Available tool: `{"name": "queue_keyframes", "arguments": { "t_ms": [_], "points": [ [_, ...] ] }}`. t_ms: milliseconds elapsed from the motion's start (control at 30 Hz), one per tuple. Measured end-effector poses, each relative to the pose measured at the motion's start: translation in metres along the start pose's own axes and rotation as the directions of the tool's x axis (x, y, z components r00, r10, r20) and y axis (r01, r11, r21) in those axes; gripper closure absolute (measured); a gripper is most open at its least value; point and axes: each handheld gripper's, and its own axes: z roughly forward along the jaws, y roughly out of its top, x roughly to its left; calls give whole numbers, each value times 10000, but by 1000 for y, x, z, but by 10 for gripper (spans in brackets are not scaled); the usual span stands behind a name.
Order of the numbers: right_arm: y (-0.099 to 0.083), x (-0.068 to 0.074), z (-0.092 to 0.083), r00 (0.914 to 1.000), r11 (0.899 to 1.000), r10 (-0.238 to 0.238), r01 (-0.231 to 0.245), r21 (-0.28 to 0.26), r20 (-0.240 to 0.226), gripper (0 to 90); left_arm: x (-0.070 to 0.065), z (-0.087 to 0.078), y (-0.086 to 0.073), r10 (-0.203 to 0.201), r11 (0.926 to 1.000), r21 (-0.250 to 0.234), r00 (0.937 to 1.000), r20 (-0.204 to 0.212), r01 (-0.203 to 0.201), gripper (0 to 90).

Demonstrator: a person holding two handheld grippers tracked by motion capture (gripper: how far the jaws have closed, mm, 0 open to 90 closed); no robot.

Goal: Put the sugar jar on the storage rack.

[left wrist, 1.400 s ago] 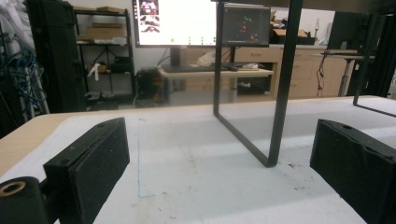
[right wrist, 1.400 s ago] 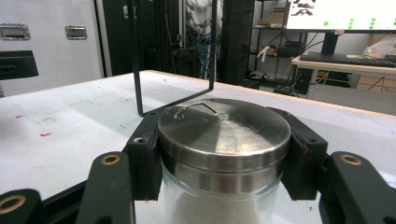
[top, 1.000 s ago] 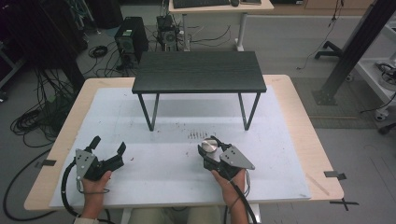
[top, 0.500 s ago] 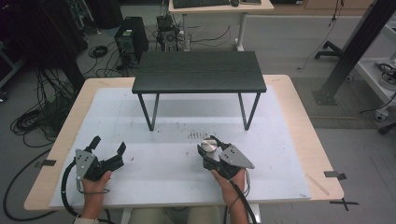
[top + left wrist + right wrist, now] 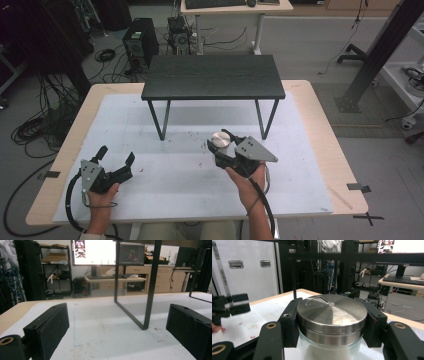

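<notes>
Now: right gripper [image 5: 223,145] clamped on a glass jar with a round brushed-steel lid [image 5: 331,315], both black pads pressed against the lid's band, one on each side. Jar sits squarely between those jaws, lid face level, white contents just visible through the glass below. Held clear of the white table mat [image 5: 180,200], in front of the low black wooden bench on thin metal legs [image 5: 212,77].

Left gripper [image 5: 116,161] resting low near the mat, jaws spread wide with nothing between them; only the bench's near leg [image 5: 150,290] ahead of it, well apart from the jar.

Likely step: carrying the jar up, probably toward the bench top.

Notes for doing it well:
- Keep lid face level throughout; grip sits on the smooth metal band, so any tilt invites a slip.
- Hold squeeze steady; no loosening until the base is fully supported.
- Clear the bench's front edge with the glass bottom, not merely the lid, before going forward.
- Set down away from the edge, then part the jaws and back straight out.
- Leave left gripper parked where it is, out of the path.
</notes>
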Motion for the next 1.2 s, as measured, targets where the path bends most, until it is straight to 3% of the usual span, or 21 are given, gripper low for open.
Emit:
{"name": "queue_keyframes", "arguments": {
  "t_ms": [433, 700, 1200],
  "points": [
    [53, -9, 3, 9998, 9998, 177, -176, 113, -100, 426, 0, 0, 0, 34, 10000, 38, 10000, 6, -34, 49],
    [83, -14, 11, 9999, 9999, -127, 127, 45, 29, 427, 0, 0, 0, -5, 10000, 23, 10000, -2, 5, 50],
    [124, -26, 27, 9997, 9999, -120, 122, -83, 195, 427, 0, 0, 0, 18, 10000, 87, 10000, 8, -18, 55]
  ]
}}
